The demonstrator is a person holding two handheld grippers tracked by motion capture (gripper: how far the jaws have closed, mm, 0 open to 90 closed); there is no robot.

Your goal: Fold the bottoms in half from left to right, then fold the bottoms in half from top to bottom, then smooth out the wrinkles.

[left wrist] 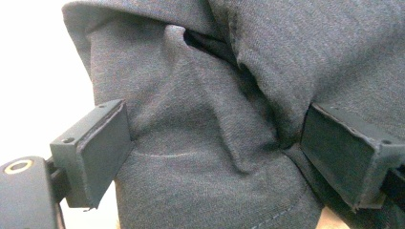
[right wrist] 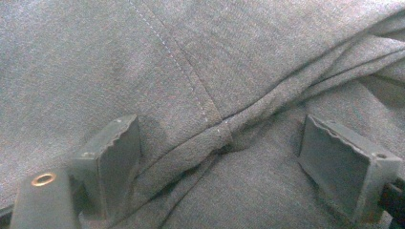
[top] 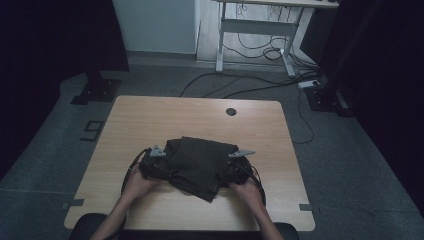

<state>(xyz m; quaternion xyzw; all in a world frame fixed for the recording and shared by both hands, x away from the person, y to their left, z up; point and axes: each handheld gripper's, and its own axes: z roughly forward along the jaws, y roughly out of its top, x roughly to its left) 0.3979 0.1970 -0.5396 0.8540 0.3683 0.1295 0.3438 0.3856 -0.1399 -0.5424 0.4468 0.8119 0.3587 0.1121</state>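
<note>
You are folding the dark garment (top: 200,162), both grippers (top: 156,165) (top: 235,167) gaping wide at its sides, gripping nothing. Next you are needing each to pinch a fold.

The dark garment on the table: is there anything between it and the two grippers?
Nothing visible is. The dark garment lies folded on the table. The left gripper and the right gripper are right at its two sides, jaws spread, with cloth bulging between the pads.
</note>
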